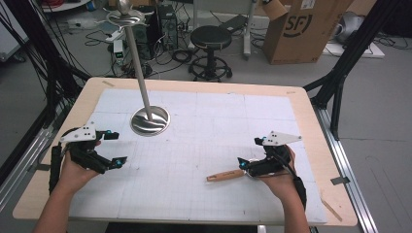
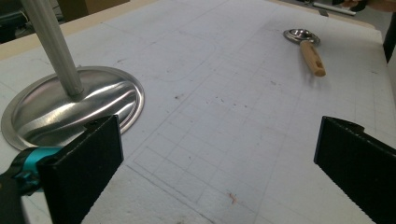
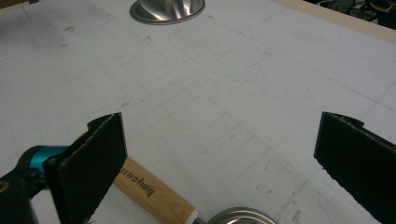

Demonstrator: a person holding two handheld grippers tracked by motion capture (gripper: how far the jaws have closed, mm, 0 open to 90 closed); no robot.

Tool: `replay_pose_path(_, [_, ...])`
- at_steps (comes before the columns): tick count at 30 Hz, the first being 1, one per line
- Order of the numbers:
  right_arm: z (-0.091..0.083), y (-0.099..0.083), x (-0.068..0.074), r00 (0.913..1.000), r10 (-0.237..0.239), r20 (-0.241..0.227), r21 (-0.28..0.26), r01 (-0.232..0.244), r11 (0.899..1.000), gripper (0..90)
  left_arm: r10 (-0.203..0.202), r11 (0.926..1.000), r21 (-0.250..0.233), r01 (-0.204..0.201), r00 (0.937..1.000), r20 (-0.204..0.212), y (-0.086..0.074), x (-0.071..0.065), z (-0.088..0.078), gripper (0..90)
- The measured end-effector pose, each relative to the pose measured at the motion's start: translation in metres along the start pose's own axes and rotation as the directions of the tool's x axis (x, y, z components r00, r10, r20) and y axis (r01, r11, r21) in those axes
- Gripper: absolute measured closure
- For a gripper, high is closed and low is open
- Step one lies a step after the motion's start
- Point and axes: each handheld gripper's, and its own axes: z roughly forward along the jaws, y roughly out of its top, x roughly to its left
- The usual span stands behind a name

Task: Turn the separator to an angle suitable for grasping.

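the right gripper (image 1: 252, 155) sits at the lower right of the high view with its jaws spread wide and nothing pressed between them. in the right gripper view its two black pads stand far apart at the bottom corners, and the scoop (image 3: 154, 193) lies just below and between them, untouched by the pads as far as the frames show. the scoop's wooden handle (image 1: 224, 175) runs nearly level across the high view, rising slightly towards the right; its free end points to the left of the frame and its metal bowl (image 3: 238, 216) lies at the right end, tucked under the gripper.

the left gripper (image 1: 112, 148) rests at the lower left of the high view, its jaws also wide apart and empty. in the left gripper view the scoop (image 2: 308, 49) lies far off at the upper right.

above the left gripper, near the upper middle of the white mat (image 1: 204, 145), stands a round steel base (image 1: 150, 121) with a thin pole (image 1: 135, 53) leaning up towards the top left. the mat covers a wooden table (image 1: 311, 121).
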Motion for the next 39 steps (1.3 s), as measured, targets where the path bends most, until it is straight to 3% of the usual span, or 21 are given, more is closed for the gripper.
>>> replay_pose_path(14, [-0.002, 0.0, 0.004, 0.9999, -0.006, -0.011, 0.0, 0.006, 1.0, 1.3, -0.007, 0.9999, -0.011, 0.007, 1.0, -0.004, 0.0, 0.001, 0.001, 1.8])
replay_pose_path(17, [-0.003, 0.0, 0.003, 0.9995, -0.015, -0.027, 0.004, 0.015, 1.0, 5.6, -0.005, 0.9998, -0.02, 0.005, 1.0, 0.007, 0.0, 0.001, 0.0, 1.8])
replay_pose_path(19, [-0.004, 0.001, 0.003, 0.9983, -0.023, -0.053, 0.009, 0.023, 1.0, 15.8, -0.001, 0.9999, -0.016, 0.001, 1.0, -0.002, 0.0, 0.001, -0.001, 1.8])
replay_pose_path(21, [-0.003, 0.001, 0.004, 0.9974, -0.037, -0.062, 0.017, 0.038, 0.999, 17.6, -0.002, 0.9999, -0.014, 0.002, 1.0, -0.001, 0.0, 0.001, 0.0, 1.8])
replay_pose_path(24, [-0.001, 0.001, 0.006, 0.9908, -0.064, -0.119, 0.039, 0.069, 0.997, 30.9, 0.004, 1.0, -0.008, -0.004, 1.0, -0.002, 0.0, 0.0, 0.001, 1.8])
replay_pose_path(25, [-0.001, 0.001, 0.006, 0.9908, -0.064, -0.119, 0.039, 0.069, 0.997, 30.9, 0.004, 1.0, -0.008, -0.004, 1.0, -0.002, 0.0, 0.0, 0.001, 1.9])
replay_pose_path(26, [0.0, 0.002, 0.008, 0.9845, -0.081, -0.155, 0.041, 0.088, 0.995, 39.0, 0.003, 1.0, -0.007, -0.003, 1.0, -0.003, 0.0, 0.0, 0.001, 1.8])
replay_pose_path(29, [0.002, 0.002, 0.01, 0.9773, -0.094, -0.19, 0.049, 0.105, 0.993, 46.0, 0.0, 1.0, -0.007, 0.0, 1.0, -0.003, 0.0, 0.001, 0.001, 1.8])
replay_pose_path(30, [0.005, 0.003, 0.013, 0.9689, -0.099, -0.227, 0.067, 0.117, 0.991, 55.9, -0.001, 1.0, -0.006, 0.001, 1.0, -0.004, 0.0, 0.001, 0.002, 1.8])
replay_pose_path(32, [0.007, 0.003, 0.016, 0.9583, -0.099, -0.268, 0.096, 0.129, 0.987, 65.6, -0.001, 1.0, -0.004, 0.001, 1.0, -0.001, 0.0, 0.0, 0.002, 1.8])
replay_pose_path(34, [0.009, 0.004, 0.018, 0.9532, -0.103, -0.284, 0.105, 0.138, 0.985, 68.5, 0.003, 1.0, -0.004, -0.003, 1.0, 0.003, 0.0, 0.0, 0.002, 1.8])
replay_pose_path(35, [0.011, 0.004, 0.02, 0.9473, -0.11, -0.301, 0.115, 0.151, 0.982, 70.4, 0.002, 1.0, -0.003, -0.002, 1.0, 0.004, 0.0, 0.0, 0.003, 1.9])
replay_pose_path(36, [0.017, 0.005, 0.025, 0.9349, -0.117, -0.335, 0.132, 0.17, 0.977, 75.5, 0.002, 1.0, 0.002, -0.002, 1.0, 0.002, -0.001, 0.0, 0.003, 1.8])
replay_pose_path(37, [0.017, 0.005, 0.025, 0.9349, -0.117, -0.335, 0.132, 0.17, 0.977, 75.5, 0.002, 1.0, 0.002, -0.002, 1.0, 0.002, -0.001, 0.0, 0.003, 1.8])
replay_pose_path(39, [0.025, 0.007, 0.035, 0.9174, -0.126, -0.377, 0.153, 0.196, 0.968, 80.7, 0.001, 1.0, 0.002, -0.001, 1.0, 0.002, -0.001, 0.001, 0.004, 1.9])
